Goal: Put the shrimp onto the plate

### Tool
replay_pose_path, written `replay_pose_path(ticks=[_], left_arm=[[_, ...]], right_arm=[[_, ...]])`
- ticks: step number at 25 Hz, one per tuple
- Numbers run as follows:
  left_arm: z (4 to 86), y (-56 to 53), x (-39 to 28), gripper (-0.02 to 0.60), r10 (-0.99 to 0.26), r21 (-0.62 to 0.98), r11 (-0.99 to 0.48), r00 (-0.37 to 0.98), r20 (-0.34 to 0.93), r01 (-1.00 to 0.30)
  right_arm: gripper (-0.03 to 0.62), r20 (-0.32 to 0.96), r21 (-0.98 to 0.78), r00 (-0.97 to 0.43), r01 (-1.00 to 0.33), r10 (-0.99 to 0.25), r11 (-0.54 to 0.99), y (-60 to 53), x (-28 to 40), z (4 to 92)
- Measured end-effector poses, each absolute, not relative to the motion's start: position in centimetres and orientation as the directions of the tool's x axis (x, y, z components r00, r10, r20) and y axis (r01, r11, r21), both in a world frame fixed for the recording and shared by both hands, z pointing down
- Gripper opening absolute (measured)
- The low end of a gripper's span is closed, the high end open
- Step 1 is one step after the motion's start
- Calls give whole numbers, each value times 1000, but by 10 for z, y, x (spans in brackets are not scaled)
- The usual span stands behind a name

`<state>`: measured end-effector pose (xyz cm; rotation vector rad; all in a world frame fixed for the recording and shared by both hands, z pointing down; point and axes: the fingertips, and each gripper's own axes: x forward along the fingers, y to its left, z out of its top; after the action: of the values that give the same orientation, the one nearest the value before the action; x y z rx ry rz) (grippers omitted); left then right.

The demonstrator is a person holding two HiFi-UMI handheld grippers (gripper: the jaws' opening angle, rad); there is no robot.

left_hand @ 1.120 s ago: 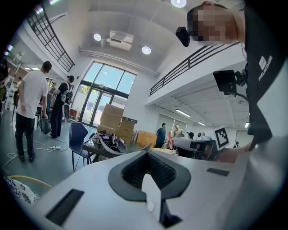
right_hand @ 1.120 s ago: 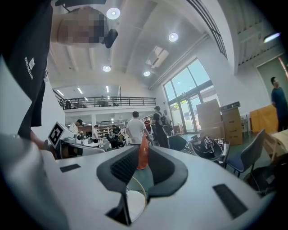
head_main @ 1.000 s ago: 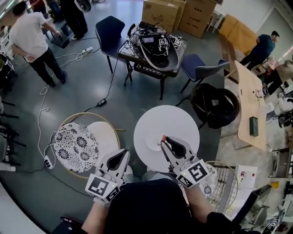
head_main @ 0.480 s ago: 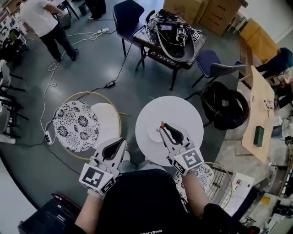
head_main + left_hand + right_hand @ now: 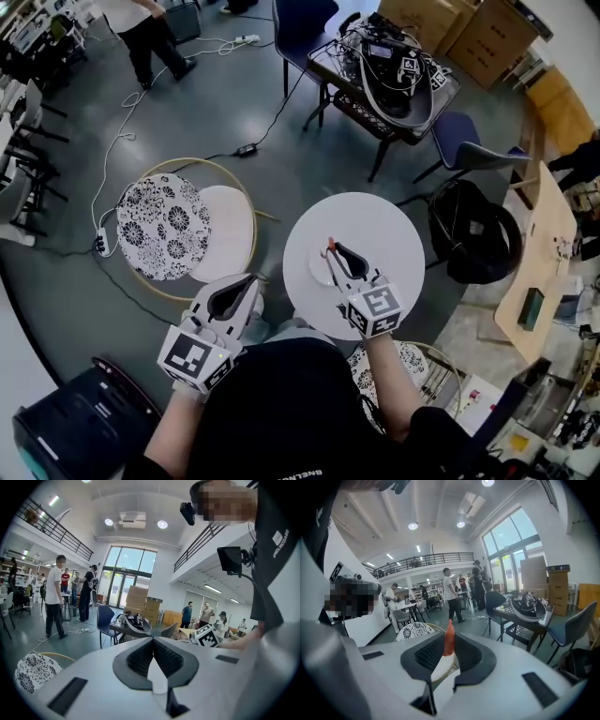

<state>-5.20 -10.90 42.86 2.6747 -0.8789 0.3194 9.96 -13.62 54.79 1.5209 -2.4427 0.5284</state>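
Head view. We list a round white table (image 5: pixel 384 234) and, on it, a white plate (image 5: pixel 316 273) that shows only faintly against the top. Over the table reaches the right gripper (image 5: pixel 331 252), with its tips above the plate. An orange shrimp (image 5: pixel 330 245) sticks out past the tips; we cannot tell whether it touches the plate. Off the table's left edge, above the floor, is the left gripper (image 5: pixel 251 281). Near it stands a chair (image 5: pixel 223 246) with a black-and-white patterned cushion (image 5: pixel 161 228).

Left gripper view. We note the left gripper (image 5: pixel 153 640) with its jaws brought together, tips meeting and nothing between them. Beyond it to the right is the other gripper's marker cube (image 5: pixel 207 636), and at lower left the cushion (image 5: pixel 32 670).

Right gripper view. We note the right gripper (image 5: pixel 449 637) with its jaws closed on the shrimp (image 5: pixel 449 641). The shrimp stands upright between the ribbed pads (image 5: pixel 427 654), its orange end above the jaws. The pale shape under it is possibly its body.
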Motion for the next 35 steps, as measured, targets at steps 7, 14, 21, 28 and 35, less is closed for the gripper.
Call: replay_pose_path(ticks=[7,14,21,28,35], left_arm=[[435,-100,-60,6,-575,211,-728,749,330,-652],[439,-96,-69,6,-603,206,-698,717,349,-686],[446,-89,-80,6,-624,213,-662,685,377,-719],[454,-85,-89,6,-639,219,-633,661,394,-743],[461,-83,-94,6,-648,231,-606,641,410,-761]], right_arm=[[72,480,-176,-455,-887,-750,426,-140,96,599],[72,588,-178,-453,-881,-670,439,-139,92,653],[72,665,-194,-460,-867,-588,458,-134,86,704],[72,756,-190,-433,-863,-492,468,-127,83,748],[72,809,-198,-403,-872,-427,449,-124,87,781]])
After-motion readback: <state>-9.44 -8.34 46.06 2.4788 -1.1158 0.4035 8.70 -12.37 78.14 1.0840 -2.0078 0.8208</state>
